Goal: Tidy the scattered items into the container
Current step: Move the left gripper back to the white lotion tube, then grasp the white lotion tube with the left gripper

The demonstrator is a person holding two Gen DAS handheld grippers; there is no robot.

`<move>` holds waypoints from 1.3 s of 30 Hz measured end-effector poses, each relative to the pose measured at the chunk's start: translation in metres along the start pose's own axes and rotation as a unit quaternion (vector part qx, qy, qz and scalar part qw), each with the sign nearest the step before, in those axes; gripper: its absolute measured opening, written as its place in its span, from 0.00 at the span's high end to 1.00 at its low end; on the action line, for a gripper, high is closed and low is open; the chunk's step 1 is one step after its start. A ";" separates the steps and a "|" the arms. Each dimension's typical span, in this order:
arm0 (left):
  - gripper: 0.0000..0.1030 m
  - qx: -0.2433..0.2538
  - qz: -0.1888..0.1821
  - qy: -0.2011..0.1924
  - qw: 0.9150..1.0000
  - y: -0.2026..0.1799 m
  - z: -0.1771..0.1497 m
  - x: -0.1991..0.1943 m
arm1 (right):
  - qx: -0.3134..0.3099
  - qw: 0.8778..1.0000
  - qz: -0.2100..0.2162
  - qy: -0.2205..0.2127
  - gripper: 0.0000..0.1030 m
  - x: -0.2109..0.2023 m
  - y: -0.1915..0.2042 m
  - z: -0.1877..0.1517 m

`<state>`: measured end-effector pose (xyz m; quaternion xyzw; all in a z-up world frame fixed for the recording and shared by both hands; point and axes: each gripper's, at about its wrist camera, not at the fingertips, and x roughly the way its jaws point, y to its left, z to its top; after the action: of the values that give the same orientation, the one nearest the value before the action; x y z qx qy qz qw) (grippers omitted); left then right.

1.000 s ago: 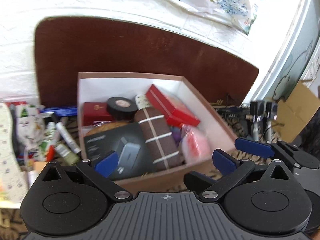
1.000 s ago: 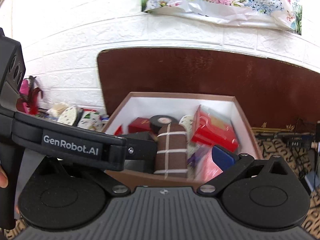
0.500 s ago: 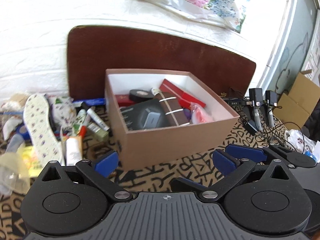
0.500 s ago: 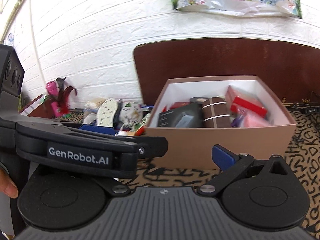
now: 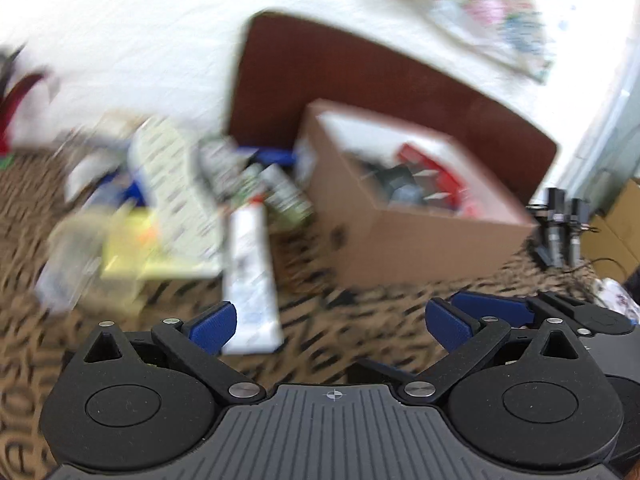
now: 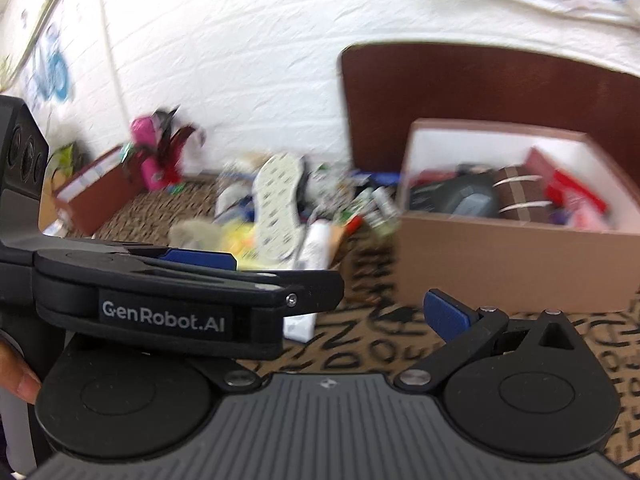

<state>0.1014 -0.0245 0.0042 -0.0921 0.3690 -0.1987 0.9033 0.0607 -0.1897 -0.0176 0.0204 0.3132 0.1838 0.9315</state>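
Your left gripper [image 5: 330, 322] has its blue-padded jaws spread wide, holding nothing; your right gripper [image 6: 340, 312] is likewise wide apart and empty, partly hidden by the left tool. A second ago both hung over the open brown cardboard box [image 5: 404, 240]; now they have pulled back and swung left. Just ahead lies a white tube [image 5: 250, 264] on the letter-patterned brown cloth [image 5: 360, 340], with a spotted white insole [image 6: 278, 204] in the clutter beyond. That suggests another pickup is coming.
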 end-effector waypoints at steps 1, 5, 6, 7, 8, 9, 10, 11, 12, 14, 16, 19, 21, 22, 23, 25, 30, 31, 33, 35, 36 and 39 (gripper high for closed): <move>0.00 -0.014 0.007 0.007 1.000 0.013 -0.006 0.001 | -0.006 1.000 0.003 0.010 0.00 0.008 0.006 -0.005; 0.00 -0.061 0.030 0.020 0.998 0.060 -0.016 0.005 | -0.009 0.999 0.006 0.046 0.00 0.043 0.023 -0.022; 0.00 -0.069 0.035 0.019 0.997 0.070 -0.017 0.005 | -0.007 0.998 0.008 0.054 0.00 0.051 0.026 -0.024; 0.00 -0.074 0.040 0.018 0.996 0.078 -0.017 0.006 | -0.005 0.998 0.011 0.060 0.00 0.057 0.029 -0.026; 0.00 -0.076 0.043 0.017 0.996 0.084 -0.016 0.007 | -0.005 0.998 0.013 0.065 0.00 0.063 0.031 -0.027; 0.00 -0.076 0.044 0.015 0.996 0.088 -0.015 0.008 | -0.006 0.998 0.014 0.069 0.00 0.069 0.034 -0.029; 0.00 -0.074 0.042 0.013 0.996 0.091 -0.013 0.009 | -0.008 0.997 0.012 0.072 0.00 0.075 0.036 -0.029; 0.01 -0.071 0.041 0.010 0.997 0.093 -0.012 0.010 | -0.011 0.997 0.008 0.075 0.00 0.080 0.038 -0.030; 0.02 -0.069 0.043 0.006 0.997 0.094 -0.010 0.010 | -0.013 0.997 0.003 0.077 0.00 0.086 0.038 -0.030; 0.03 -0.067 0.048 0.001 0.997 0.099 -0.007 0.012 | -0.014 0.997 -0.008 0.081 0.00 0.094 0.038 -0.030; 0.07 -0.070 0.039 0.006 0.997 0.103 -0.005 0.015 | -0.009 0.997 -0.013 0.079 0.00 0.100 0.035 -0.030; 0.13 -0.072 0.004 0.023 0.997 0.101 -0.003 0.025 | 0.003 0.997 -0.016 0.073 0.01 0.108 0.029 -0.028; 0.17 -0.058 -0.010 0.033 0.998 0.095 -0.004 0.033 | 0.007 0.997 -0.020 0.072 0.03 0.115 0.026 -0.028; 0.20 -0.052 -0.015 0.039 0.998 0.092 -0.004 0.038 | 0.010 0.997 -0.022 0.072 0.07 0.118 0.024 -0.027; 0.19 -0.051 -0.019 0.043 0.998 0.090 -0.003 0.044 | 0.013 0.997 -0.022 0.073 0.11 0.121 0.023 -0.027; 0.21 -0.052 -0.024 0.050 0.997 0.087 0.000 0.054 | 0.015 0.997 -0.020 0.079 0.17 0.128 0.020 -0.028; 0.27 -0.053 -0.036 0.060 0.996 0.083 0.010 0.079 | 0.005 0.998 -0.026 0.062 0.29 0.137 0.017 -0.026; 0.28 -0.054 -0.037 0.061 0.996 0.083 0.013 0.083 | 0.006 0.998 -0.027 0.058 0.32 0.140 0.016 -0.024; 0.29 -0.053 -0.038 0.062 0.996 0.082 0.017 0.092 | 0.013 0.998 -0.024 0.050 0.37 0.144 0.011 -0.022; 0.30 -0.055 -0.037 0.061 0.996 0.082 0.020 0.099 | 0.016 0.999 -0.011 0.043 0.52 0.146 0.009 -0.020; 0.33 -0.056 -0.036 0.060 0.996 0.083 0.021 0.101 | 0.015 0.999 -0.003 0.042 0.54 0.147 0.008 -0.020; 0.59 -0.060 -0.049 0.068 0.995 0.082 0.022 0.103 | 0.005 0.999 0.007 0.041 0.56 0.146 0.011 -0.023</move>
<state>0.2073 0.0055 -0.0712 -0.1501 0.4356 -0.2264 0.8582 0.1512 -0.1297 -0.1182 0.0198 0.3520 0.1892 0.9165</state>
